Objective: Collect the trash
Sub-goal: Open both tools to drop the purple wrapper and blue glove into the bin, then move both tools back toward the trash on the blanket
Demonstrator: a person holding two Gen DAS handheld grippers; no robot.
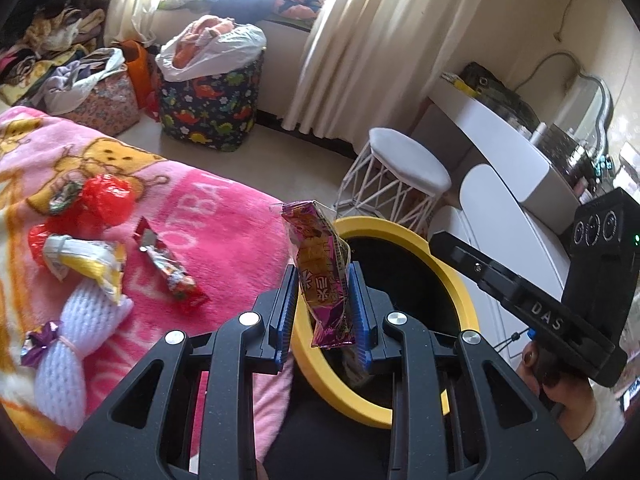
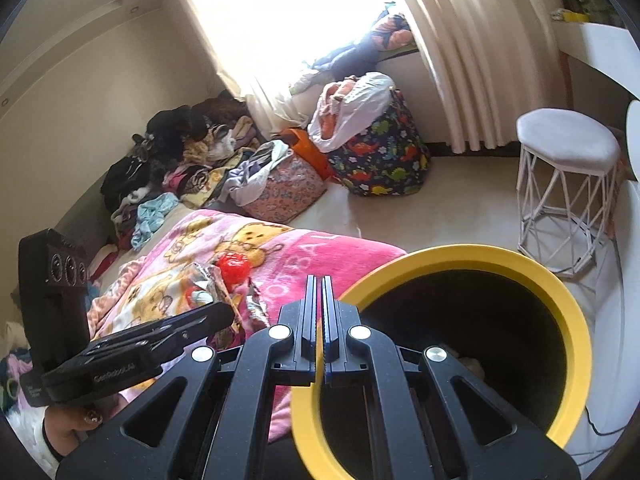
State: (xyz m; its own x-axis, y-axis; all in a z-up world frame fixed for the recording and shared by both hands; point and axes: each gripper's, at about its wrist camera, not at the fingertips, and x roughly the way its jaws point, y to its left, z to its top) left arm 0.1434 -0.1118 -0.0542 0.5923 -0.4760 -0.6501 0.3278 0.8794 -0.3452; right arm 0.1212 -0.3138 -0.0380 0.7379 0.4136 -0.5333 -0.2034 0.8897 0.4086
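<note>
bright curtained window (image 2: 288, 8), cream walls, pale floor (image 2: 460, 200), white wire-legged stool (image 2: 566, 184), white desk (image 1: 504, 136)

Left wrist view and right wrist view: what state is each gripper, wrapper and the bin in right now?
Left gripper: shut on the purple snack wrapper.
Purple snack wrapper: upright, pinched between the blue pads, above the bin rim.
Right gripper: shut, holding nothing.
Yellow-rimmed black bin: open-topped, beside the bed.
Red-and-silver foil wrapper: lying loose on the pink cartoon blanket.
Crumpled red plastic: lying on the blanket.
White mesh foam sleeve: lying on the blanket.
</note>
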